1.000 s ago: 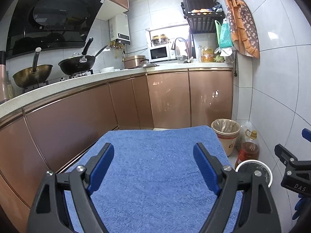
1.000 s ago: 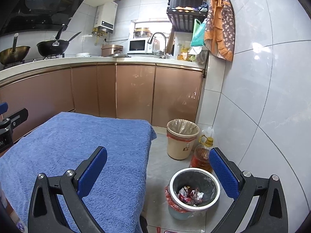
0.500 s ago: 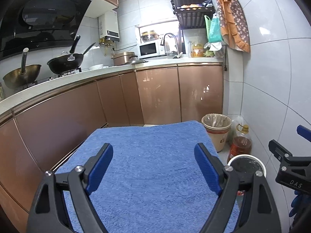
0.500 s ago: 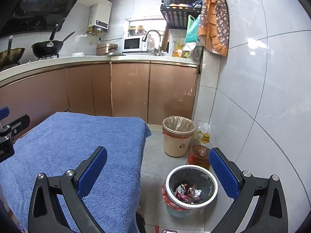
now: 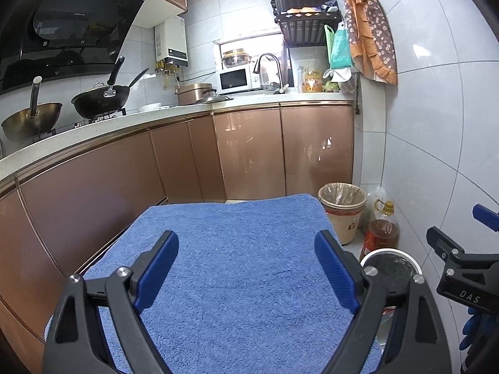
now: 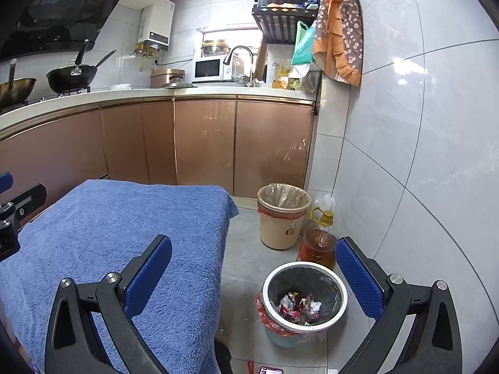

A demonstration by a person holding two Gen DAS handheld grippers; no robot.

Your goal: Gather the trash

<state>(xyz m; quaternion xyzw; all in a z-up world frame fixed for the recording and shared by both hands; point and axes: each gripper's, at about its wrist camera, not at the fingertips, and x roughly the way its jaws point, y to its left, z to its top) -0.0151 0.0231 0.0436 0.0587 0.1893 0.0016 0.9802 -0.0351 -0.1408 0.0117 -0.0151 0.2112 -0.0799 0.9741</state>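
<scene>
Leftmost, the left gripper (image 5: 246,268) was held with its blue pads spread wide and nothing between them, above a blue towel (image 5: 237,249) draped over a raised surface. No loose trash was seen on the towel ahead of it. Further right, the right gripper (image 6: 254,272) was likewise held wide apart and empty, straddling the towel's right edge and the floor. Below and slightly ahead of it, between its fingers in view, a small bin (image 6: 304,299) with a white rim stood on the floor, with crumpled wrappers (image 6: 299,307) lying inside. Behind that bin, a beige lined bin (image 6: 283,215) and an oil bottle (image 6: 318,243) stood against the wall. The small bin was judged nearer the right gripper; from the left gripper it lay off to the right, partly hidden. Collection appeared largely done.
</scene>
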